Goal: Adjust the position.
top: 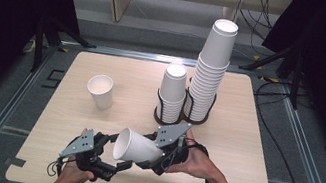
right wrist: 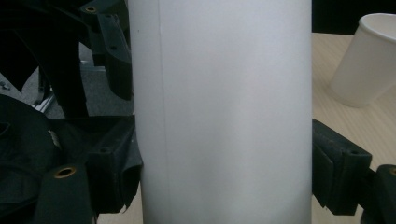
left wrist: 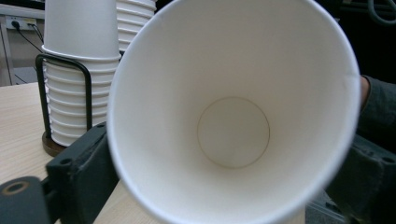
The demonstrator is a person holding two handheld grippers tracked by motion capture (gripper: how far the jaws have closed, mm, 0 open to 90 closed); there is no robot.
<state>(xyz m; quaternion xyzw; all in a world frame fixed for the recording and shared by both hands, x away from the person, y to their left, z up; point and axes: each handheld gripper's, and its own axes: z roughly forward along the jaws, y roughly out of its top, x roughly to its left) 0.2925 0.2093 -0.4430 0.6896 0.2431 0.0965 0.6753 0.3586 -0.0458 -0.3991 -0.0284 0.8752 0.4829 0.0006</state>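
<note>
Both tongs sit low before me, my right gripper (top: 151, 158) clamped across the sideways paper cup (top: 136, 146), my left gripper (top: 107, 150) parted at its rim without pinching, stacked cups (top: 211, 69) beyond.

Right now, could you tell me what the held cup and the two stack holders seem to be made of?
Held cup: probably matte white paper, with a visible side seam and rolled rim. Stack holders: likely black-coated metal wire on dark, possibly wooden, round bases.
</note>
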